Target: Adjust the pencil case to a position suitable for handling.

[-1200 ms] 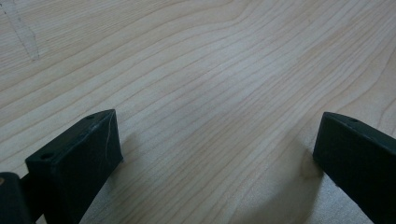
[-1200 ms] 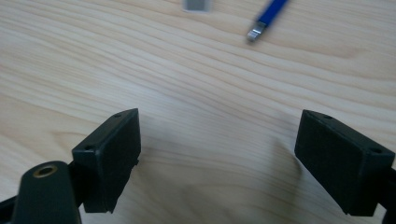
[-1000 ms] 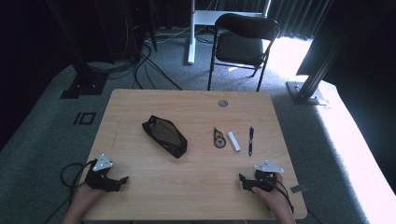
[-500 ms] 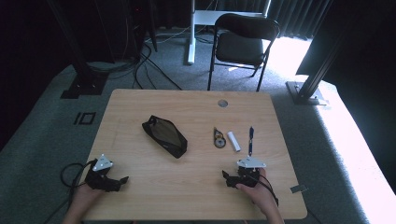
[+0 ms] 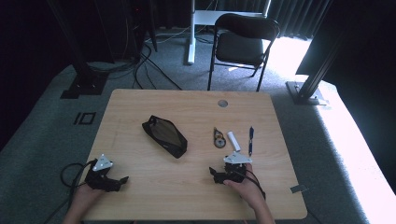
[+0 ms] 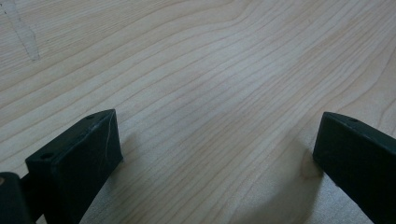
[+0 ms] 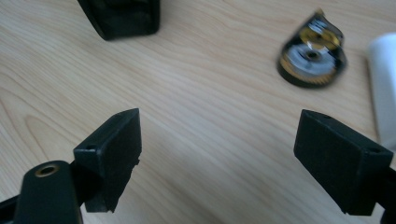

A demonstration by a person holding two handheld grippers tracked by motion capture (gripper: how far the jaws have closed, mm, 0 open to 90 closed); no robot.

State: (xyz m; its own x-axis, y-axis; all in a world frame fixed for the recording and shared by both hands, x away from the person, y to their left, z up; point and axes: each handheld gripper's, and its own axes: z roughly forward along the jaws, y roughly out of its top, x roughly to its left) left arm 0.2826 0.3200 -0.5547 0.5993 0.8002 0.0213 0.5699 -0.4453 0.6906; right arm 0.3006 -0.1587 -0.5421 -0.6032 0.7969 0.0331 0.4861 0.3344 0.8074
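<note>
Right claw (image 5: 219, 176) has moved inward across the desk (image 5: 140, 107) within the last second, jaws wide and empty, now just short of the small round gadget (image 7: 312, 57) beside the white tube (image 5: 234, 140). Judged: approach under way. Left claw (image 5: 116, 181), wide, idle well left of the gadget.

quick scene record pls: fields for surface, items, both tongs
surface: wooden table
items: black pouch; round correction-tape dispenser; white tube; pen
left tongs: open, jaws wide over bare wood, near the front left edge
right tongs: open, holding nothing, just in front of the dispenser and tube
background: folding chair beyond the table
</note>
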